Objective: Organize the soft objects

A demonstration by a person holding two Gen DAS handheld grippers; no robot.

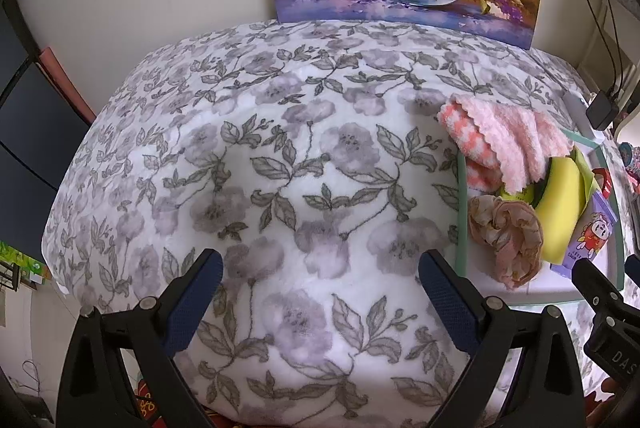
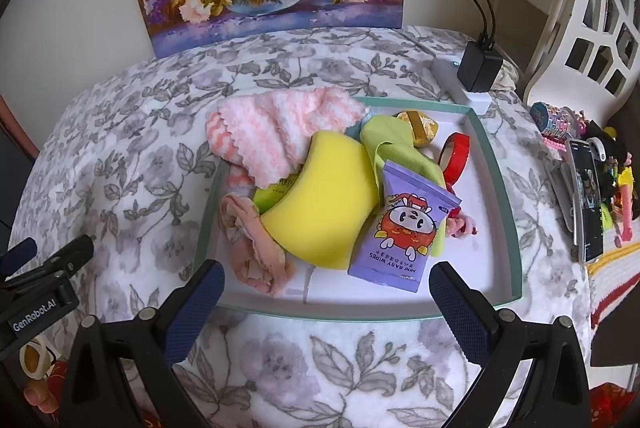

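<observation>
Both grippers, left gripper (image 1: 320, 292) and right gripper (image 2: 326, 302), are spread and hold nothing. The towel (image 2: 276, 135), sponge (image 2: 320, 203) and scrunchie (image 2: 256, 248) lie heaped in the tray (image 2: 496, 163) at frame centre; this fits either gathered or awaiting sorting.

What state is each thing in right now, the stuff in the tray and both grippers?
Left gripper: open, empty, over the floral blanket.
Right gripper: open, empty, at the tray's near rim.
Tray: full, cluttered.
Yellow sponge: bent, lying among the items.
Pink towel: crumpled, overhanging the tray's far-left corner.
Wipes pack: sealed, leaning on the sponge.
Red tape roll: on edge.
</observation>
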